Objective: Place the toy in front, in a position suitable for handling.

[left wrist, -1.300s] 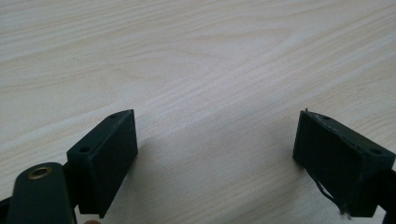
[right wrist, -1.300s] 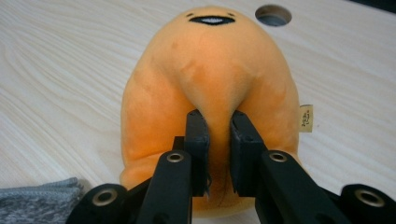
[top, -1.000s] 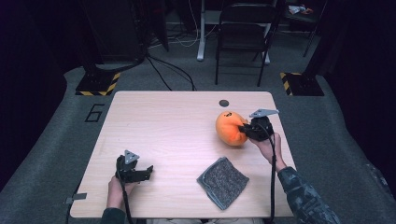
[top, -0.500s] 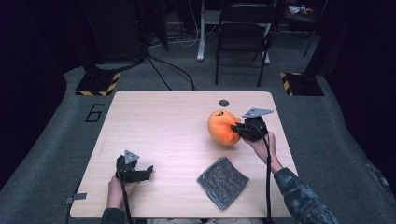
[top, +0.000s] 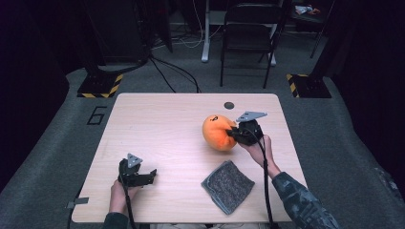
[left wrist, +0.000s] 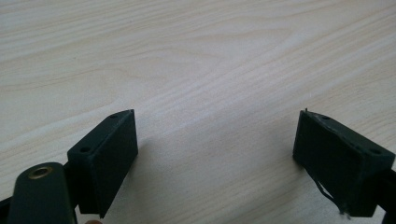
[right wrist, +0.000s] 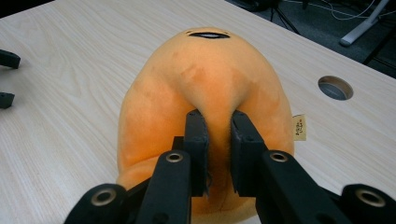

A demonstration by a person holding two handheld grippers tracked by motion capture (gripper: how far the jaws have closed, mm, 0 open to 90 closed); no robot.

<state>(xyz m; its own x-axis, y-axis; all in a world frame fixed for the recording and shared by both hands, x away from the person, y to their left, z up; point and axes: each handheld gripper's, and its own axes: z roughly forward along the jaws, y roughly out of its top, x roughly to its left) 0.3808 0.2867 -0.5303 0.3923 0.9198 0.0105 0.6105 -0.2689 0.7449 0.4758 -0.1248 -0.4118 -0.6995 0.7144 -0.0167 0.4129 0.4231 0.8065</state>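
An orange plush toy (top: 217, 132) sits right of the table's middle; it has a small black mark on top and a yellow tag on its side. My right gripper (top: 234, 133) is shut on a pinched fold of the plush toy (right wrist: 205, 88), its two black jaws (right wrist: 218, 140) squeezing the fabric between them. My left gripper (top: 152, 176) rests near the table's front left, held by a hand. Its jaws stand wide apart over bare wood, nothing between the fingertips (left wrist: 109, 154).
A grey textured cloth pad (top: 227, 186) lies near the front edge, right of centre. A round cable hole (top: 229, 105) sits at the table's back edge. A chair (top: 250, 28), cables and stands with yellow-black striped bases (top: 100, 85) are on the floor beyond the wooden table (top: 157, 124).
My right gripper has dragged the orange plush toy leftward toward the table's middle. The left gripper has stayed where it was.
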